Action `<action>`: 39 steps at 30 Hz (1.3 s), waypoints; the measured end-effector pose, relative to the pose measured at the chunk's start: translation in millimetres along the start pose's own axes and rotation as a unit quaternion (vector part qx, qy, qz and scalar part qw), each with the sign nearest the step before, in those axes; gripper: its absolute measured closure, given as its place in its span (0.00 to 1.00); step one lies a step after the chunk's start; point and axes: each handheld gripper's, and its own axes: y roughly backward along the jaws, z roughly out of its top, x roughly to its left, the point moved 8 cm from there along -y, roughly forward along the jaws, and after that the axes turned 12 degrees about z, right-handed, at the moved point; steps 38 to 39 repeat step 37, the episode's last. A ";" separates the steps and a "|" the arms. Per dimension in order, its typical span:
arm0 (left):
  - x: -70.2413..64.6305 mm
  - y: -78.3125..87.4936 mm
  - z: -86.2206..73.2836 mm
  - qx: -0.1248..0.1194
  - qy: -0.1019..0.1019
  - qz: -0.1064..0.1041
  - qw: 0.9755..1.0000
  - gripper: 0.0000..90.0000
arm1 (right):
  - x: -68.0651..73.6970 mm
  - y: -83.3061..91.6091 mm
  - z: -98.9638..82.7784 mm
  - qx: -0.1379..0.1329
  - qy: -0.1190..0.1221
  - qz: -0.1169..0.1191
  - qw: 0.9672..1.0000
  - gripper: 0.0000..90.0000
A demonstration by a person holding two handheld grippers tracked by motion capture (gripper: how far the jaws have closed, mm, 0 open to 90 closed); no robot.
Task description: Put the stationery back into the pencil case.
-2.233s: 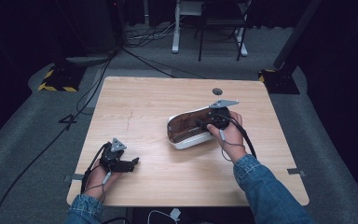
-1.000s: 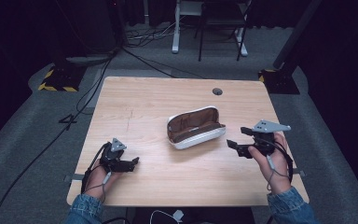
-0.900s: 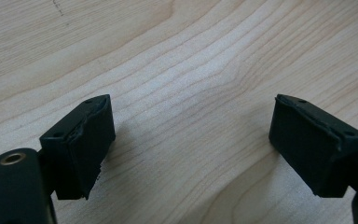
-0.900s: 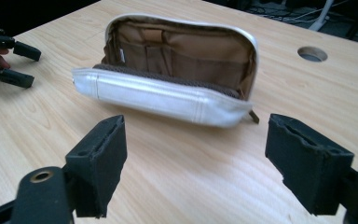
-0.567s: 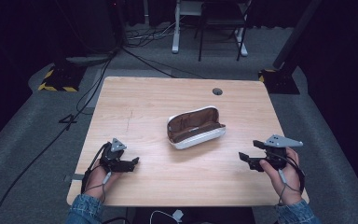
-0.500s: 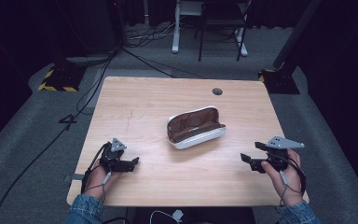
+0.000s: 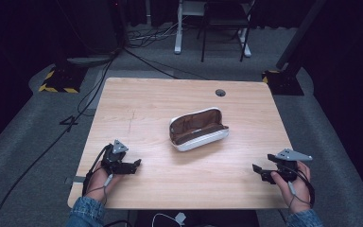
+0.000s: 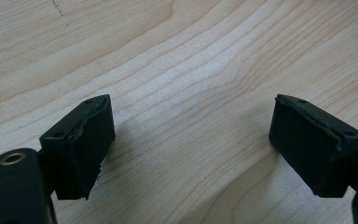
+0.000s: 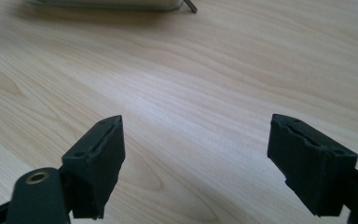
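An open glasses case (image 7: 198,128), white outside and brown inside, lies in the middle of the wooden table (image 7: 160,101). My left gripper (image 7: 134,165) rests low near the front left corner, a hand around it; in the left gripper view it (image 8: 189,149) stands open over bare wood. My right gripper (image 7: 257,170) sits near the front right edge, well to the right of the case and apart from it. In the right gripper view it (image 9: 193,163) is open with nothing between the jaws, and the case's lower edge (image 9: 107,3) shows at the top.
A small round cable hole (image 7: 220,92) sits near the table's far edge. Beyond the table are cables on the grey floor (image 7: 146,35), a chair and desk legs (image 7: 217,28), and yellow-black striped bases (image 7: 56,78) at the far left.
My right gripper has left the case and drawn back to the front right of the table, settling there. The case and the left gripper have stayed put.
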 end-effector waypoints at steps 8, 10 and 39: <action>0.0 0.0 0.0 0.000 0.000 0.000 1.000 0.16 | -4.1 -2.8 -18.8 0.006 -0.011 -0.001 1.000 0.21; 0.0 0.0 0.0 0.000 0.000 0.000 1.000 0.16 | -5.0 -4.3 -21.1 0.005 -0.009 -0.001 1.000 0.21; 0.3 -0.8 0.6 0.001 0.004 0.003 1.000 0.16 | -10.3 -19.9 -34.1 0.037 0.010 0.003 0.999 0.10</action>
